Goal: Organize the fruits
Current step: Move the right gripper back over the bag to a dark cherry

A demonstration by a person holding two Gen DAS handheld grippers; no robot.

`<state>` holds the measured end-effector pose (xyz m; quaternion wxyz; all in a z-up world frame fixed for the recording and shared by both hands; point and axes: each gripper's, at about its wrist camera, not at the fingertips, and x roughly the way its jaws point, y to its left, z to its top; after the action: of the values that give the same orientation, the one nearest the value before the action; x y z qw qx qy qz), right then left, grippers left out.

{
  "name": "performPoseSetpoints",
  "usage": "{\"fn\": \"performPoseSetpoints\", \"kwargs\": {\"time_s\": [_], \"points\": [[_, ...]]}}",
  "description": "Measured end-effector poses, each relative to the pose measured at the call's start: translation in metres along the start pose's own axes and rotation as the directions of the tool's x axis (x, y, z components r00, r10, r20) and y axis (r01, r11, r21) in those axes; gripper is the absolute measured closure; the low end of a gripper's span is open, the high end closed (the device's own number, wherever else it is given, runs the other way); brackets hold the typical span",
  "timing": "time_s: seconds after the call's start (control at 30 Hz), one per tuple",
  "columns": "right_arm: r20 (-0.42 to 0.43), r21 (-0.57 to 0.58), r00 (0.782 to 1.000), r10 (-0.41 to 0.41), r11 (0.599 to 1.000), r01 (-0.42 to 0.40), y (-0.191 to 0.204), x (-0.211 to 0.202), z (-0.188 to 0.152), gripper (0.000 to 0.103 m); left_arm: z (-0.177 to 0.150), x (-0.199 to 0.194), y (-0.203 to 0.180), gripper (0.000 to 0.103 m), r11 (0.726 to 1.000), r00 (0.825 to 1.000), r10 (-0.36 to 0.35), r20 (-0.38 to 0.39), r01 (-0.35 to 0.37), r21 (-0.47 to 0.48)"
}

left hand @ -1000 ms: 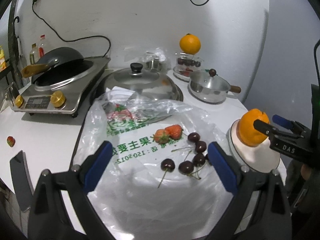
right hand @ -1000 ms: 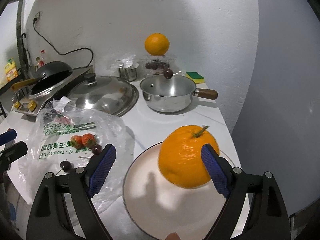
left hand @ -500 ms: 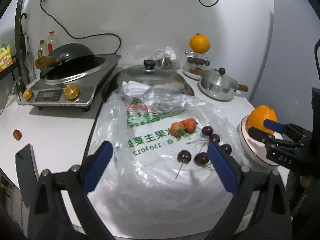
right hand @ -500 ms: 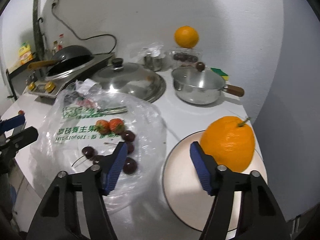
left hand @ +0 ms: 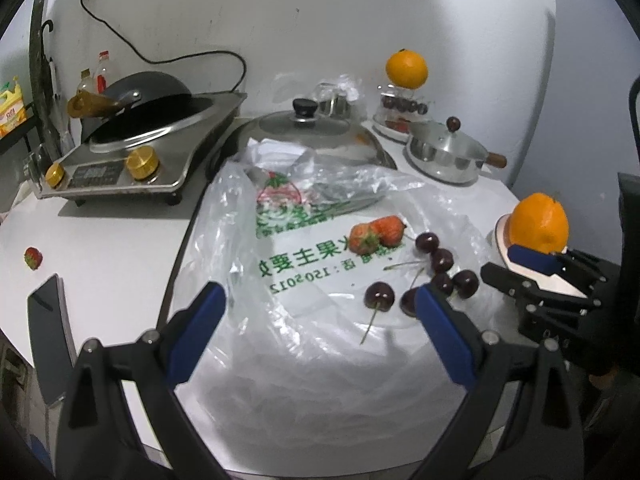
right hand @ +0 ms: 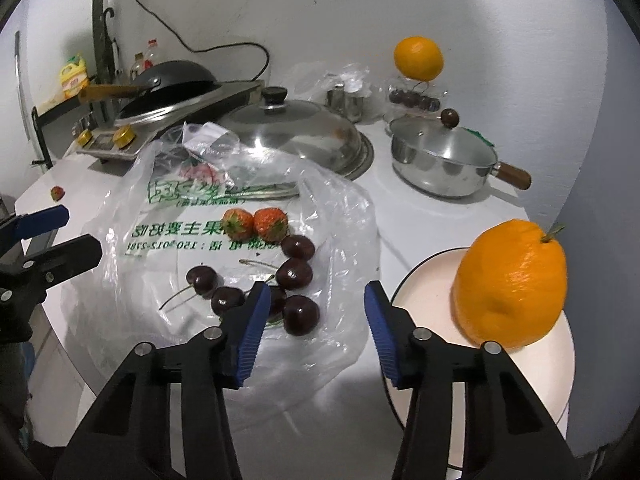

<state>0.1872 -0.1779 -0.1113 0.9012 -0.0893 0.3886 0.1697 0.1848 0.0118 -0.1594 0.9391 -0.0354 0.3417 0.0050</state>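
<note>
Right wrist view: right hand-held gripper [right hand: 314, 320] is closing, nothing between its jaws, hovering over bag [right hand: 160, 216] beside cherries [right hand: 294, 274]; left hand-held gripper [left hand: 320, 312] is standing open.

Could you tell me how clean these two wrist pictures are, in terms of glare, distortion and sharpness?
Left wrist view: strong fisheye bending with dark corners; white glare on the crumpled plastic bag; the cherries stay sharp, the left gripper slightly soft. Right wrist view: the same barrel distortion; bright highlights on the steel pot; the orange on the plate is crisp.
</note>
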Motion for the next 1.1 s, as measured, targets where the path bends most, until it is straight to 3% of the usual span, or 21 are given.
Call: {"fn": "performPoseSetpoints", "kwargs": {"time_s": [0.3, 0.63, 1.1], "points": [[-0.04, -0.011, 0.998, 0.039, 0.999, -0.039, 0.006, 0.016, -0.006, 0.067, -0.005, 0.009, 0.0, 0.006, 0.999, 0.999, 0.029, -0.019, -0.029, 0.019], [-0.069, -0.005, 0.996, 0.048, 0.999, -0.048, 0.003, 0.028, -0.007, 0.068, -0.003, 0.018, -0.001, 0.006, 0.999, 0.999, 0.034, -0.034, -0.033, 0.025], [-0.085, -0.011, 0.989, 0.124, 0.992, -0.125, -0.004, 0.034, -0.009, 0.068, 0.001, 0.028, -0.007, 0.006, 0.999, 0.998, 0.036, -0.06, -0.034, 0.04]]}}
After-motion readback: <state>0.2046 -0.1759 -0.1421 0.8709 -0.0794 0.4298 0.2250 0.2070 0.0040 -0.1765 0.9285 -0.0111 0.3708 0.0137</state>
